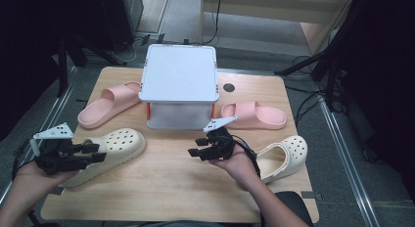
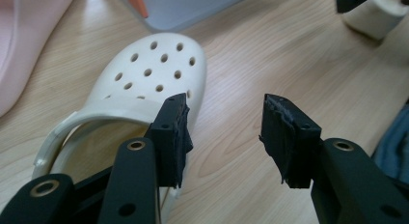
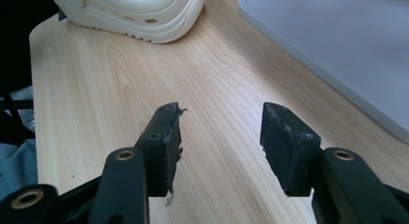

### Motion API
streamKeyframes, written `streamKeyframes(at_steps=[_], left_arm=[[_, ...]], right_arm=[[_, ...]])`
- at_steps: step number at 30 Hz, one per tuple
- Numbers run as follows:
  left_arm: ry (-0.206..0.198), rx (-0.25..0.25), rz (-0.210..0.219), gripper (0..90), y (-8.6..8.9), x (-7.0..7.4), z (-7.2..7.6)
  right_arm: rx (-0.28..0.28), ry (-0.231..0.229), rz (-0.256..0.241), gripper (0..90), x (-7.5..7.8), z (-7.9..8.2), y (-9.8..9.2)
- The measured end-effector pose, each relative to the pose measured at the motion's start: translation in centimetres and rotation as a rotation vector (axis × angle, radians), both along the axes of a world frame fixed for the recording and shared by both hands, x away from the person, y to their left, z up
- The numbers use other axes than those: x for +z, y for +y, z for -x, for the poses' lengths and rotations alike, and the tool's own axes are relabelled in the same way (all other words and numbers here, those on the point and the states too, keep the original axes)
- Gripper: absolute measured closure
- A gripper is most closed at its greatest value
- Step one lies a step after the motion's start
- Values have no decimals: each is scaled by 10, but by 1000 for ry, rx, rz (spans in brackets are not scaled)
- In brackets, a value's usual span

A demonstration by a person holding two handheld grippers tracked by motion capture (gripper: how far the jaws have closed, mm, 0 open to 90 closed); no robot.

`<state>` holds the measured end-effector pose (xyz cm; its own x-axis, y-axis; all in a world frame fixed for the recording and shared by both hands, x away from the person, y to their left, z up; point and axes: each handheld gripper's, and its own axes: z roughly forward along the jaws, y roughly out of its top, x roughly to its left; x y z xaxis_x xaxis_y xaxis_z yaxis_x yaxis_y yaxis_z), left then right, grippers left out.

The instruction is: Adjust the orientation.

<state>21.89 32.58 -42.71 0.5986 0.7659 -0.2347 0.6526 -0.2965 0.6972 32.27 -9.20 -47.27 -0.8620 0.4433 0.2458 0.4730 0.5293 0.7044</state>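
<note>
Beneath both pairs of jaws spreads the wooden table (image 1: 171, 188), and beyond them at its far middle stands the white lidded box (image 1: 179, 73) with orange clips. Past the left jaws and to their left lies one pink slide (image 1: 108, 104); the other pink slide (image 1: 254, 115) lies just beyond the right jaws, beside the box. A cream clog (image 2: 144, 84) rests directly under the left gripper (image 2: 224, 137), its perforated toe pointing ahead between box and jaws; one jaw hangs over the clog's heel opening, though contact cannot be told. The second cream clog (image 1: 284, 156) lies behind the right gripper (image 3: 219, 142), near the hand (image 1: 240, 163) holding it. Both grippers' jaws stand spread apart, gripping nothing, over bare wood.
</note>
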Motion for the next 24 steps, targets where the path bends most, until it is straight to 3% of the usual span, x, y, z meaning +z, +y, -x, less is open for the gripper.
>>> streamKeyframes(at_steps=[3, 5, 8, 9, 10, 13, 17, 21, 24], left_arm=[[-1, 7, -34, 524, 1, 2, 1], [0, 12, -33, 529, 3, 2, 1], [30, 41, -93, 532, 10, -4, 0], [30, 41, -93, 534, 10, -4, 0], [51, 49, -119, 537, 12, -12, -2], [81, 51, -94, 584, 14, -25, -6], [119, 25, -119, 610, 6, -40, -13], [91, 13, -153, 622, -8, -49, -18], [87, 30, -157, 733, -9, -50, -20]], right_arm=[[3, 0, 2, 497, 0, 0, 0], [4, -1, 2, 498, 0, 0, 0], [1, 1, 2, 497, 0, 0, 0], [1, 1, 2, 497, 0, 0, 0], [1, 2, 2, 497, 0, 0, 0], [3, 1, 5, 496, 0, 0, 0], [5, 2, 7, 496, -1, 0, 1], [7, 2, 13, 496, -1, 0, 2], [7, -3, 18, 496, -2, 1, 2]])
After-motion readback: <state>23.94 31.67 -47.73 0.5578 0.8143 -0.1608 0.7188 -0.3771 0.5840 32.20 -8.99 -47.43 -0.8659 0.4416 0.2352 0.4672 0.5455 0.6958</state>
